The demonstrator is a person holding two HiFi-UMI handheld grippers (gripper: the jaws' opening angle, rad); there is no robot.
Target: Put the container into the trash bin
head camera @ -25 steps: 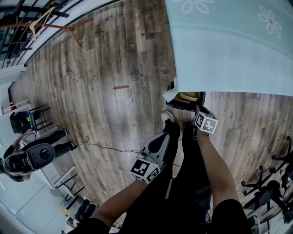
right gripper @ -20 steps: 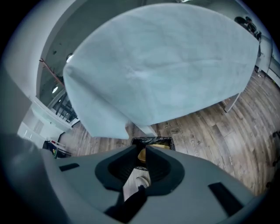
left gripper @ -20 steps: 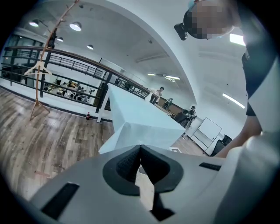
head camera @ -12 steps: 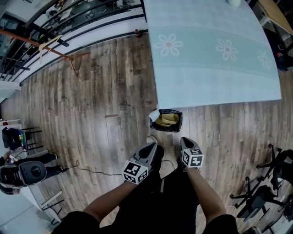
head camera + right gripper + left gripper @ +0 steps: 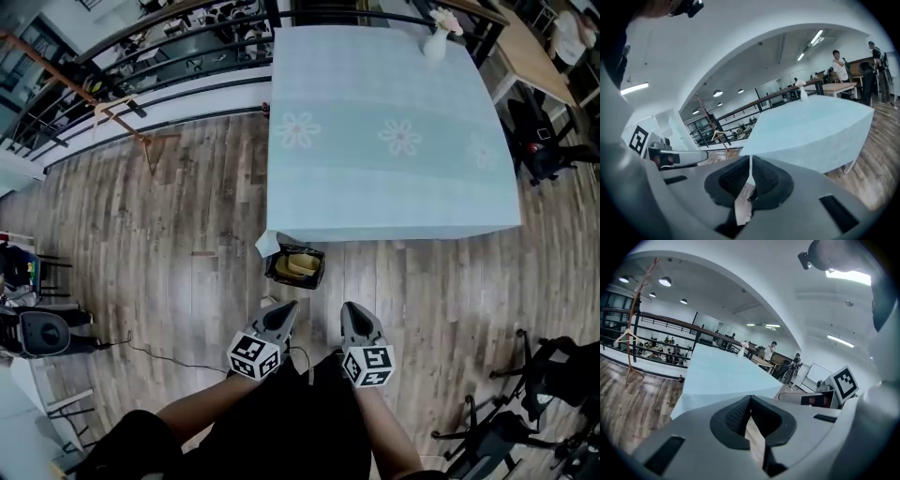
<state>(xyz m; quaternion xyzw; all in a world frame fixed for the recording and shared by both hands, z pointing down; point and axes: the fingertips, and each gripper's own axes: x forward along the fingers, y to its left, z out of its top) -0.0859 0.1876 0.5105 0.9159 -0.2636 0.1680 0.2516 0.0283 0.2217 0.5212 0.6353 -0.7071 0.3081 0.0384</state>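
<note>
A small black-lined trash bin [image 5: 280, 276] stands on the wooden floor at the near left corner of the table. A tan container [image 5: 302, 264] lies inside it. My left gripper [image 5: 287, 307] hangs just below the bin in the head view, shut and empty. My right gripper [image 5: 348, 308] is beside it to the right, also shut with nothing held. In the left gripper view the left gripper [image 5: 750, 398] has its jaws closed together, and the right gripper view shows the right gripper [image 5: 750, 158] the same. Neither gripper view shows the bin.
The table [image 5: 394, 141] has a pale blue flowered cloth and a white vase [image 5: 434, 42] at its far edge. A wooden coat stand [image 5: 122, 103] and railing are at the back left. A machine [image 5: 42, 333] with a cable lies left, black chairs [image 5: 525, 394] right.
Both grippers have drawn back from the bin toward my body; the right one was over the bin a second ago. The view has pulled up and away, showing the whole table.
</note>
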